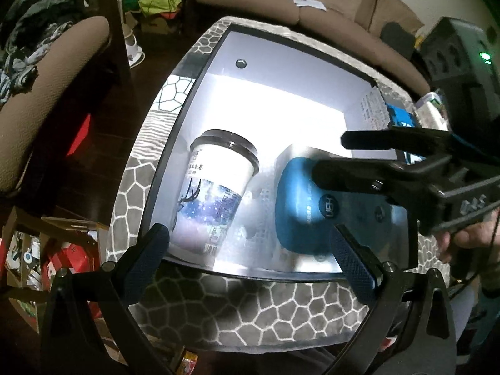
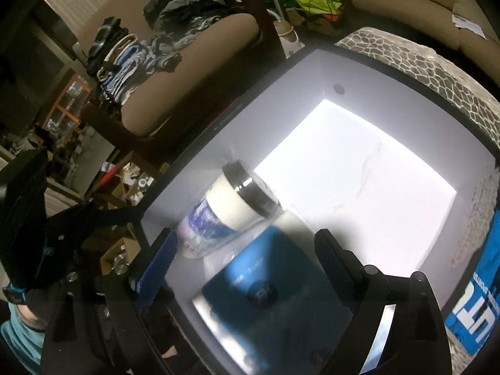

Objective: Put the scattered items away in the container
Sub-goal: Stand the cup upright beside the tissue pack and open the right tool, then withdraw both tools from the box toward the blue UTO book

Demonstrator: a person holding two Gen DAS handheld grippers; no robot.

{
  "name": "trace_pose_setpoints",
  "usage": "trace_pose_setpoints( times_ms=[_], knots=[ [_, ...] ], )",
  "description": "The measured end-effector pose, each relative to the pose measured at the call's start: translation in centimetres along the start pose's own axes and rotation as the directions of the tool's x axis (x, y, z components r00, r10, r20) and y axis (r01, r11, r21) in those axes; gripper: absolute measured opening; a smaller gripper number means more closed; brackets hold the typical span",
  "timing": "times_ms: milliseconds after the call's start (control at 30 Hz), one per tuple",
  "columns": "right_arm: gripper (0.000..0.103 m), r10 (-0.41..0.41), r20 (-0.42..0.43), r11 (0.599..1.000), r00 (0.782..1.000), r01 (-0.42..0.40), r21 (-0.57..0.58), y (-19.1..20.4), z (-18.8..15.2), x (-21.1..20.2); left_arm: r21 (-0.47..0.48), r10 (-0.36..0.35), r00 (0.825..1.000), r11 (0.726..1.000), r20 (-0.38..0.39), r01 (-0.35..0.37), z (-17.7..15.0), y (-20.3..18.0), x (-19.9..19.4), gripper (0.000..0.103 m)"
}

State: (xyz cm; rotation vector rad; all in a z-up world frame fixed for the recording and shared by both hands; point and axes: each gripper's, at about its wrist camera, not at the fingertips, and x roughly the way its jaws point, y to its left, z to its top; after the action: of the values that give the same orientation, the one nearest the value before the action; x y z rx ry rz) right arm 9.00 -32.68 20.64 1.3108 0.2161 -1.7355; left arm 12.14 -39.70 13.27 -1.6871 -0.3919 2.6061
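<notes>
A white box with a black rim (image 1: 175, 143) sits on a grey hexagon-patterned surface (image 1: 281, 315). Inside lie a white paper cup with a dark lid and a deer print (image 1: 215, 193), on its side, and a blue and white box (image 1: 300, 218) beside it. My left gripper (image 1: 253, 256) is open and empty at the box's near rim. My right gripper (image 1: 331, 156) reaches in from the right, open, above the blue box. In the right wrist view the cup (image 2: 231, 209) and the blue box (image 2: 265, 284) lie between my right gripper's (image 2: 247, 250) open fingers.
A brown sofa (image 1: 328, 3) stands behind the box. A padded chair with piled clothes (image 2: 162, 62) is to the left. Cardboard boxes and clutter (image 1: 47, 259) cover the floor at left. A blue printed carton (image 2: 478, 306) lies by the box's right side.
</notes>
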Motion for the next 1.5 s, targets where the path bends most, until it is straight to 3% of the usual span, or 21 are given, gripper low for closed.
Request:
trace_pose_setpoints(
  times_ms=[200, 533, 933, 1100, 1233, 1300, 1500],
  knots=[
    [0.091, -0.012, 0.02, 1.0, 1.0, 0.013, -0.021, 0.9, -2.3, -2.4, 0.001, 0.013, 1.0, 1.0, 0.007, -0.013, -0.8, -0.8, -1.0, 0.103],
    [0.103, -0.064, 0.081, 0.996, 0.995, 0.069, -0.058, 2.1, -8.3, -7.1, 0.039, 0.022, 0.998, 0.999, 0.054, -0.024, -3.9, -4.3, -3.9, 0.103],
    [0.103, -0.172, 0.161, 0.978, 0.972, 0.188, -0.087, 2.4, -15.9, -11.7, 0.094, 0.041, 0.993, 0.994, 0.112, -0.052, -7.9, -9.7, -5.5, 0.103],
    [0.103, -0.174, 0.192, 0.978, 0.966, 0.192, -0.077, 1.5, -18.2, -12.9, 0.111, 0.038, 0.99, 0.992, 0.138, -0.054, -9.2, -11.9, -6.0, 0.103],
    [0.103, -0.175, 0.203, 0.981, 0.963, 0.188, -0.046, -0.7, -20.5, -14.0, 0.112, -0.031, 0.978, 0.994, 0.205, 0.008, -9.8, -13.7, -6.9, 0.103],
    [0.103, -0.177, 0.207, 0.983, 0.962, 0.183, -0.013, -2.5, -21.8, -14.8, 0.131, -0.092, 0.964, 0.99, 0.249, 0.061, -10.1, -15.1, -7.3, 0.103],
    [0.103, -0.212, 0.257, 0.969, 0.943, 0.169, 0.181, -11.0, -25.2, -18.9, 0.232, -0.2, 0.928, 0.964, 0.314, 0.129, -10.2, -20.6, -6.4, 0.103]
  ],
)
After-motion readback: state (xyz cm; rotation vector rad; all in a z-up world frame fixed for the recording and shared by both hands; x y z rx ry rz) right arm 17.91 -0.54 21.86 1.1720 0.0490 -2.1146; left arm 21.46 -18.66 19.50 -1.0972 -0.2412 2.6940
